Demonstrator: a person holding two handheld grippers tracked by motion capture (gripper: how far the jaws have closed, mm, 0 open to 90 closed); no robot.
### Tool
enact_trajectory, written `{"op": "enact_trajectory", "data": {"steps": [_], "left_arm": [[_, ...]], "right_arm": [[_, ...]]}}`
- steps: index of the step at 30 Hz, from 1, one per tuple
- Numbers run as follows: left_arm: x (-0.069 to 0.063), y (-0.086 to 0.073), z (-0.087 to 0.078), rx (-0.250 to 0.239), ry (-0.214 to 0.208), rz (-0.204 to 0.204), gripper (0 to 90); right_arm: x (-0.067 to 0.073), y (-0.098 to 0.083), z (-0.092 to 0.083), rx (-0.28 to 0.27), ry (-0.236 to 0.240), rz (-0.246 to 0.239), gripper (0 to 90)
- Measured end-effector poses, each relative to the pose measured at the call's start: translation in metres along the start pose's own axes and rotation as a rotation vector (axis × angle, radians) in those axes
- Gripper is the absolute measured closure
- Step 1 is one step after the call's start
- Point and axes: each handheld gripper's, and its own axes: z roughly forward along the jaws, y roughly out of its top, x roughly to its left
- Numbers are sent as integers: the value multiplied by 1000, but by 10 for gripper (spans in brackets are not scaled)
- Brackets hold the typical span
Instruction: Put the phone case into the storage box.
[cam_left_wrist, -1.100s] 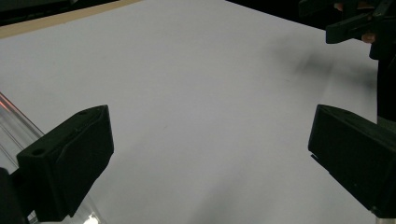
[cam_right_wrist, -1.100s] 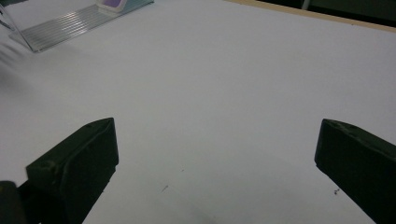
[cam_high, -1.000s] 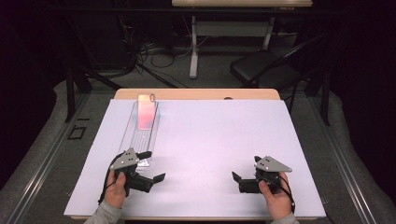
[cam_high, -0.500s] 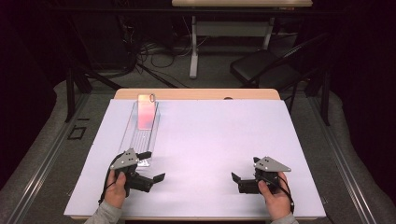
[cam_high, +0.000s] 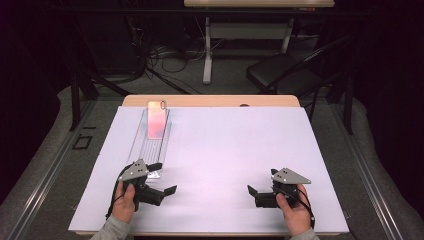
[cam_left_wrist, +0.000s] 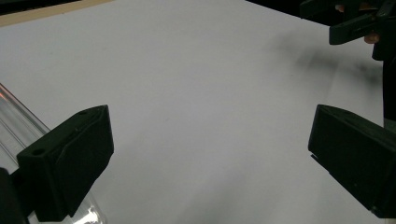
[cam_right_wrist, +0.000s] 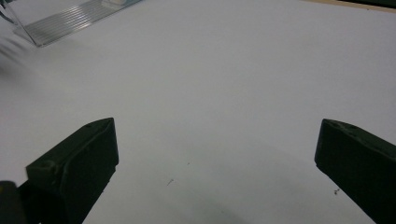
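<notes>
Both grippers are resting low on the white sheet, at the person's edge of the table. The left gripper is sitting just beside the near end of the clear rack, and its jaws are spread wide with nothing between them. The right gripper is lying well apart from the rack, across the sheet, and its jaws are also standing wide open and empty.

The pink phone is leaning in the far end of the rack, tilted back a little; from the high view I cannot tell how firmly the rack is holding it.

The rack is the landmark here, and it is also the risk, I think. In the left gripper view the rack's clear edge is lying almost against the left jaw. If the left hand is swinging outward, the jaw could knock the rack, and such light plastic may slide on the smooth sheet or tip. Then the phone could fall flat. The phone is glossy and thin, so a pinch from the side may slip. A reach from the right gripper must cross the whole sheet toward the rack, and it may meet the left gripper there.
</notes>
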Motion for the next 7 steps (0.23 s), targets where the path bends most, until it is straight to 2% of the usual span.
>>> {"op": "enact_trajectory", "data": {"steps": [7], "left_arm": [[0, 0, 0, 0, -2, -5, 2]], "right_arm": [[0, 0, 0, 0, 0, 1, 0]]}}
